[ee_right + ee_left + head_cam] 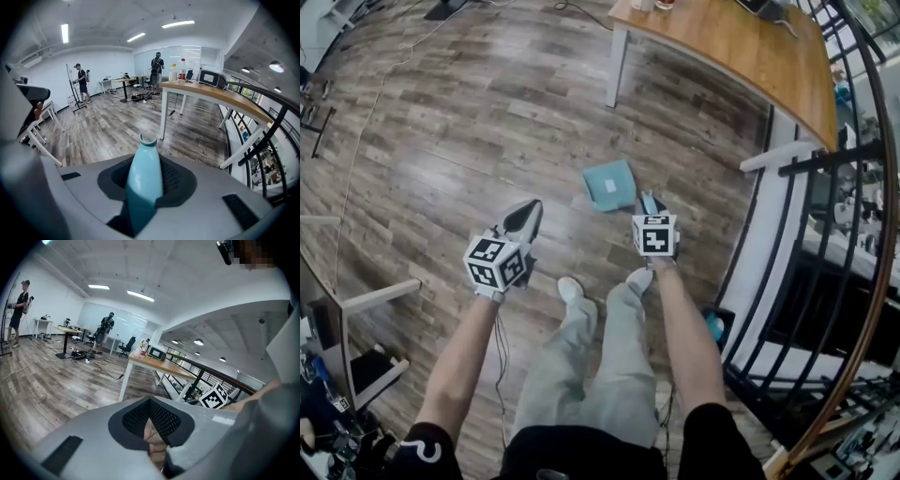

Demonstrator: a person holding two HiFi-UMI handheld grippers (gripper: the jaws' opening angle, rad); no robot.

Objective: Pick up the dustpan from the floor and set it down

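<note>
Dustpan (609, 185), teal, shows just ahead of the person's shoes (570, 288), over the plank floor (469, 122). We can't tell if its pan touches the boards. By size, the floor fills most of the head view. A black railing (825, 234) curves down the right side. A wood-topped table (741, 47) on white legs stands at the top. Below that we see two bare arms reaching down side by side. The right gripper (651, 201) is clamped on the dustpan's handle (143, 178) (the right gripper view shows the teal handle running up between the mesh pads, open tip pointing away). The left gripper (525, 217) is near it at the left, apart from the dustpan. Its pads are pressed together on nothing.
</note>
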